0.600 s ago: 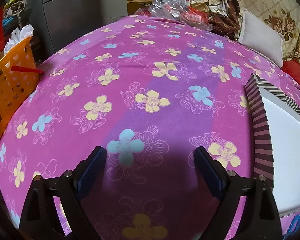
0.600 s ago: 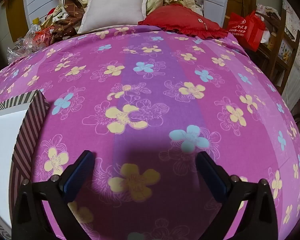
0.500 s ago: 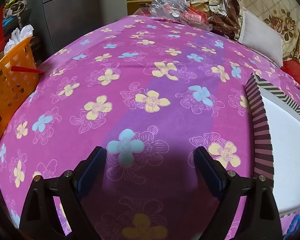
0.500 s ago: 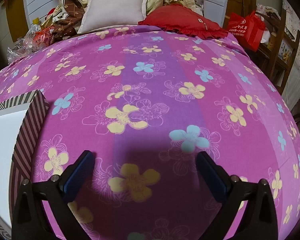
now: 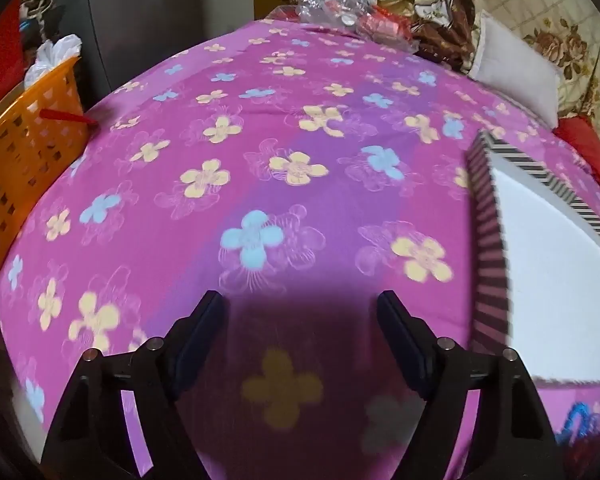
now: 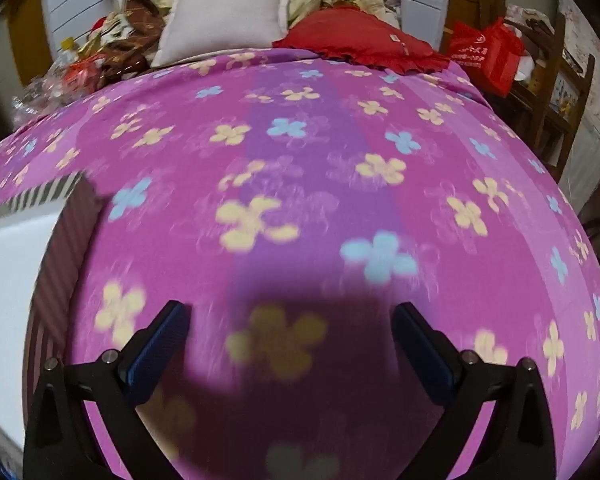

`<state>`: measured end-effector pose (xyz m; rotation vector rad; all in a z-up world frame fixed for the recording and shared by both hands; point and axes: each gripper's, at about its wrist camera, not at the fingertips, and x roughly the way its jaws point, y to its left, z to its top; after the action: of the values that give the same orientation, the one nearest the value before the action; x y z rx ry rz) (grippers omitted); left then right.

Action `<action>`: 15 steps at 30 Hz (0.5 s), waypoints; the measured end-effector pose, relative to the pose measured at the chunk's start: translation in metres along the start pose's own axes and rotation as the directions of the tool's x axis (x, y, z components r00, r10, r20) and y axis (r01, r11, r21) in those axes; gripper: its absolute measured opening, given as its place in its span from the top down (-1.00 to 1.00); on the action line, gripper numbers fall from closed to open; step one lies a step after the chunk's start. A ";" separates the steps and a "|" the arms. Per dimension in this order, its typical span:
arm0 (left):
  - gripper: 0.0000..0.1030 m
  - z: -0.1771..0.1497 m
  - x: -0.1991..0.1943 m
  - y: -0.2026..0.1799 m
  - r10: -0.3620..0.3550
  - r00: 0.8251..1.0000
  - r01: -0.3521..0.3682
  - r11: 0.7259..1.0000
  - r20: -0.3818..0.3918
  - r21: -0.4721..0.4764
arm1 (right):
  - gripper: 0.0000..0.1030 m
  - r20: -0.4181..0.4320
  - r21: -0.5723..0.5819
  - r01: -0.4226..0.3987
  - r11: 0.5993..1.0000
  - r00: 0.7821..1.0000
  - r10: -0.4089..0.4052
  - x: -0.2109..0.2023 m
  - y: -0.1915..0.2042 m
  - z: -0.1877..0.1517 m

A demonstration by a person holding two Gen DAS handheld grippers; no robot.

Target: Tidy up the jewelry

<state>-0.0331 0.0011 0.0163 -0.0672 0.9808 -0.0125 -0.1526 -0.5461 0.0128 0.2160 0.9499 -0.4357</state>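
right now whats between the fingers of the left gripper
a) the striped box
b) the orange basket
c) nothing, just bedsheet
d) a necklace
c: the left gripper stands open over bare flowered bedsheet; the striped box lies off to its right and the orange basket sits off the bed's left edge.

An orange basket (image 5: 28, 152) sits beside the flowered bedspread (image 5: 300, 128) (white pillow (image 6: 224, 16) and red cushion (image 6: 360, 40) at its head).

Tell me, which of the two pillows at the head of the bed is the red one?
The flatter, frilled pillow on the right; the plump white pillow stands left of it.
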 end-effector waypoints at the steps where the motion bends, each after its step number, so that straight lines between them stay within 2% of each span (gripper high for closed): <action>1: -0.43 -0.002 -0.007 -0.001 -0.004 1.000 0.004 1.000 0.016 0.000 | -0.99 -0.016 -0.008 -0.008 1.000 1.000 0.008 -0.005 0.000 -0.006; 3: -0.43 -0.006 -0.022 -0.004 -0.009 0.999 0.009 1.000 0.049 0.017 | -0.99 -0.058 0.003 -0.010 1.000 0.998 0.010 -0.016 -0.001 -0.018; 5: -0.43 -0.010 -0.034 -0.009 -0.014 0.997 0.011 0.999 0.070 0.049 | -0.98 -0.065 0.044 -0.038 0.998 0.997 0.041 -0.029 -0.003 -0.030; 9: -0.43 -0.019 -0.052 -0.018 -0.051 0.995 0.043 0.995 0.088 0.091 | -0.97 0.019 0.093 -0.099 0.991 0.995 0.098 -0.079 0.001 -0.064; 10: -0.43 -0.021 -0.055 -0.020 -0.062 0.994 0.054 0.994 0.089 0.097 | -0.97 0.039 0.087 -0.113 0.990 0.993 0.110 -0.091 0.006 -0.069; 12: -0.43 -0.046 -0.075 -0.031 -0.072 0.992 0.060 0.992 0.102 0.109 | -0.97 0.059 0.060 -0.145 0.988 0.988 0.141 -0.112 0.019 -0.081; 15: -0.43 -0.054 -0.084 -0.044 -0.090 0.991 0.075 0.986 0.103 0.146 | -0.97 0.086 0.016 -0.173 0.985 0.982 0.171 -0.135 0.042 -0.093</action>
<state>-0.1243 -0.0423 0.0589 0.0218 0.8650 -0.1533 -0.2703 -0.4394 0.0701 0.2966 0.8361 -0.2948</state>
